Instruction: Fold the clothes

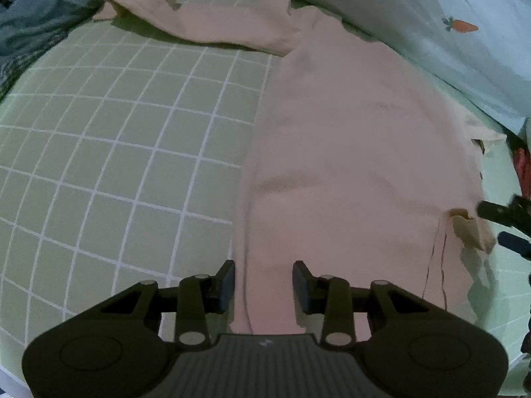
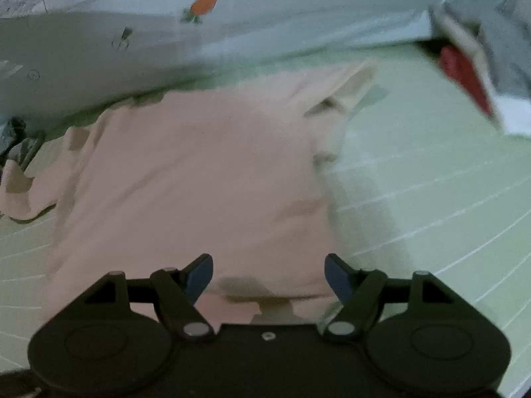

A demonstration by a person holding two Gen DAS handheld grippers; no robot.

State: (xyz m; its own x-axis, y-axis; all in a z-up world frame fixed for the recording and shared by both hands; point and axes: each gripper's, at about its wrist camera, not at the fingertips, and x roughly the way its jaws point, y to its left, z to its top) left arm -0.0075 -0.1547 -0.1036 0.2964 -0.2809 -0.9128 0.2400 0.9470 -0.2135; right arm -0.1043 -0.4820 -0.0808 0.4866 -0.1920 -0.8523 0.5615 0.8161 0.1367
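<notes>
A pale pink long-sleeved top (image 1: 348, 152) lies flat on a green checked bedsheet (image 1: 116, 139). One sleeve (image 1: 215, 23) stretches toward the far left. My left gripper (image 1: 264, 285) is open over the top's near edge, with fabric between the fingers but not pinched. In the right wrist view the same top (image 2: 199, 172) fills the middle, blurred. My right gripper (image 2: 268, 275) stands open above the top's near edge, close to a small fold. The right gripper's fingers (image 1: 497, 214) show at the far right of the left wrist view, beside a turned-up corner of the top (image 1: 469, 229).
A light blue quilt with carrot prints (image 1: 461, 26) runs along the far side of the bed. Dark blue denim clothing (image 1: 39, 10) is piled at the far left. A grey and red item (image 2: 464, 69) lies at the right on the sheet (image 2: 431, 172).
</notes>
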